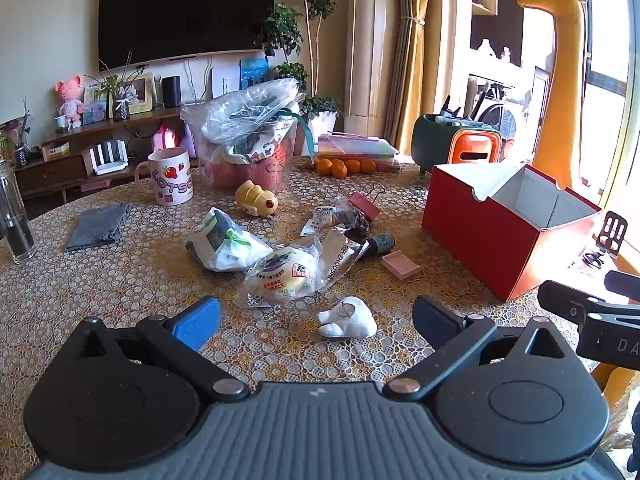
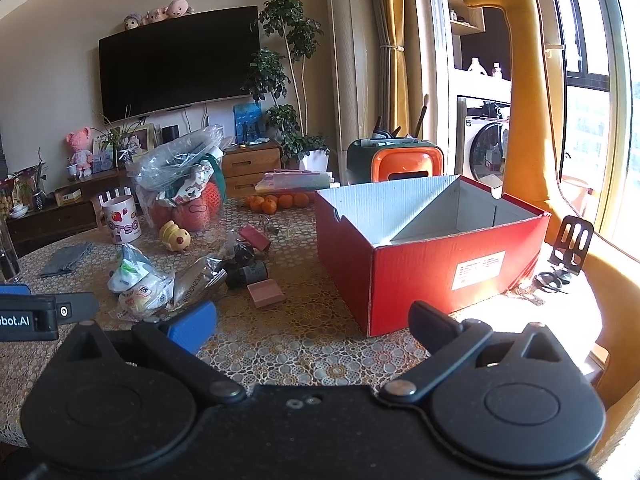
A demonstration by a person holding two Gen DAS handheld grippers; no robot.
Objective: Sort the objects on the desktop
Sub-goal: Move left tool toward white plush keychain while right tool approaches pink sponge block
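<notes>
My left gripper (image 1: 316, 316) is open and empty, just above the table, with a small white figure (image 1: 348, 318) between its fingertips. Beyond it lie a wrapped bun (image 1: 284, 274), a white-green packet (image 1: 224, 246), snack packets (image 1: 340, 216), a dark small bottle (image 1: 380, 243), a pink box (image 1: 401, 264), a pink binder clip (image 1: 364, 205) and a yellow toy (image 1: 256, 199). My right gripper (image 2: 314, 326) is open and empty, in front of the open red box (image 2: 432, 264). The red box also shows in the left wrist view (image 1: 488, 244).
A Lotso mug (image 1: 170, 176), a grey cloth (image 1: 98, 226), a glass jar (image 1: 14, 216), a bag of goods (image 1: 244, 132) and oranges (image 1: 340, 166) stand further back. A phone stand (image 2: 570, 246) and a giraffe chair (image 2: 528, 120) are right of the box.
</notes>
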